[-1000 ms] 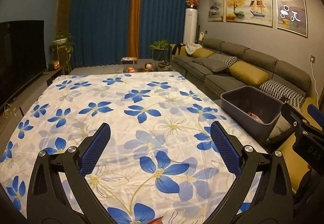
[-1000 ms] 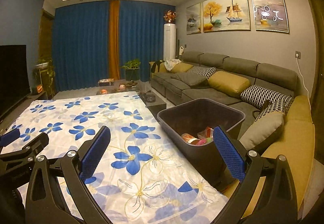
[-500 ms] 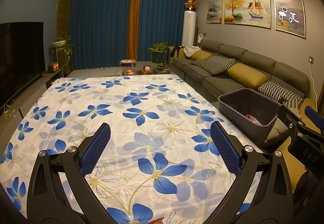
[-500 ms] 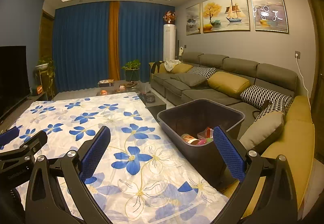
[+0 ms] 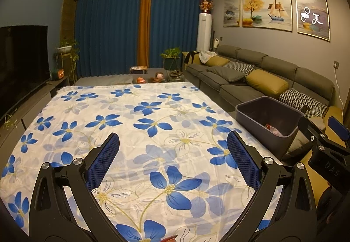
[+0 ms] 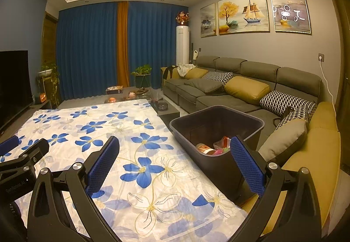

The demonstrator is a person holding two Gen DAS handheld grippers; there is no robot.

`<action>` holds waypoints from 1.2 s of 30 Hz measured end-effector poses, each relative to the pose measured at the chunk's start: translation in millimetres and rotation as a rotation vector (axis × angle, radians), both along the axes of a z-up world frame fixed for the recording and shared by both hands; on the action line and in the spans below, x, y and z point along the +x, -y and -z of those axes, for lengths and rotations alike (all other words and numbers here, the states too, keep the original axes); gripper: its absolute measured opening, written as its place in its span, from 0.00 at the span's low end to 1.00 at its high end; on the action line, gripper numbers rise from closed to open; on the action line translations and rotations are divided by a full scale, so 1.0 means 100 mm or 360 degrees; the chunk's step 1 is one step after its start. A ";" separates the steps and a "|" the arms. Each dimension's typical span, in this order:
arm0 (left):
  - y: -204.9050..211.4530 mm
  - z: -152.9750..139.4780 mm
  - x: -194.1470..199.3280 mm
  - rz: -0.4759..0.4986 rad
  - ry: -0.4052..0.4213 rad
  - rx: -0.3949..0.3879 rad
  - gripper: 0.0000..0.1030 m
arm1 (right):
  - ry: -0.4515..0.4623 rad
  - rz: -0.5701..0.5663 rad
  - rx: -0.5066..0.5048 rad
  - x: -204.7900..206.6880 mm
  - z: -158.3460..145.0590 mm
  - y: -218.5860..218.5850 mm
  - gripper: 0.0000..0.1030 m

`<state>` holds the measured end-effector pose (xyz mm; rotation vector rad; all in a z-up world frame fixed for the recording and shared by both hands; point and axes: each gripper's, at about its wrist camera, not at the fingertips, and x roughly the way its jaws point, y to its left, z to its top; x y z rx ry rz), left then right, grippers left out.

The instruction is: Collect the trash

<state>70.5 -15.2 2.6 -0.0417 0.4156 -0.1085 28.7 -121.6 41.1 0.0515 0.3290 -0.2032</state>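
Trash [image 6: 213, 147] lies in dark bin [image 6: 251, 130] at tabletop [image 5: 153, 132] edge; floral cloth nearly bare, collection looks almost done. Left gripper [image 5: 172, 161] and right gripper [image 6: 175, 162] fingers spread, empty.

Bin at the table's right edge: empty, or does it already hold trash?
Holds trash. The right wrist view shows the bin upright, with several colourful wrappers on its bottom; most of its depth is unfilled.

left gripper [image 5: 172, 152] and right gripper [image 6: 175, 154] hover side by side, level, jaws spread wide and holding nothing.
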 end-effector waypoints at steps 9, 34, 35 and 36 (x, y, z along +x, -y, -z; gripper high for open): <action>0.00 -0.01 -0.01 0.0005 0.0006 0.0005 0.94 | 0.0004 0.0002 0.0002 -0.01 0.00 0.00 0.95; 0.02 -0.02 -0.04 0.0015 0.0011 0.0010 0.94 | 0.0005 0.0004 0.0004 -0.02 0.01 0.00 0.95; 0.02 -0.02 -0.04 0.0016 0.0011 0.0011 0.94 | 0.0004 0.0004 0.0005 -0.02 0.01 0.01 0.95; 0.02 -0.02 -0.04 0.0015 0.0012 0.0010 0.94 | 0.0004 0.0004 0.0005 -0.02 0.01 0.01 0.95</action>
